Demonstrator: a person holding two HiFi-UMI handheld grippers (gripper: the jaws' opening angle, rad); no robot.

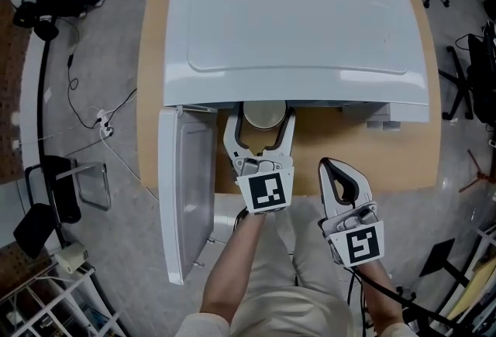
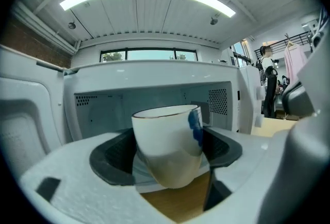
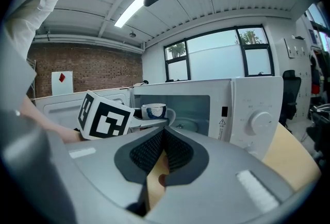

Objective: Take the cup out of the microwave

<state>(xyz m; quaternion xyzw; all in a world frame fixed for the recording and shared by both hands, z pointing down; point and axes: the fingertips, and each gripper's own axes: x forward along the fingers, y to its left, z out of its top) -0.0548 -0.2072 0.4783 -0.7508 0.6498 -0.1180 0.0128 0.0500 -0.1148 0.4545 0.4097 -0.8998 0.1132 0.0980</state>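
Observation:
A white cup (image 1: pixel 262 117) with a blue mark and a thin gold rim hangs at the mouth of the white microwave (image 1: pixel 294 25). My left gripper (image 1: pixel 260 125) is shut on the cup (image 2: pixel 167 145), with a dark pad pressing on each side. The cup tilts a little, and the wooden table shows under it. In the right gripper view the cup (image 3: pixel 153 111) is in front of the microwave's cavity (image 3: pixel 191 109). My right gripper (image 1: pixel 329 166) is shut with nothing in it and hovers above the table's front edge, to the right of the left one.
The microwave door (image 1: pixel 186 192) stands wide open on the left, past the table's front edge. The control panel with its dial (image 3: pixel 260 122) is right of the cavity. The wooden table (image 1: pixel 403 157) shows in front. Chairs and cables are on the floor around.

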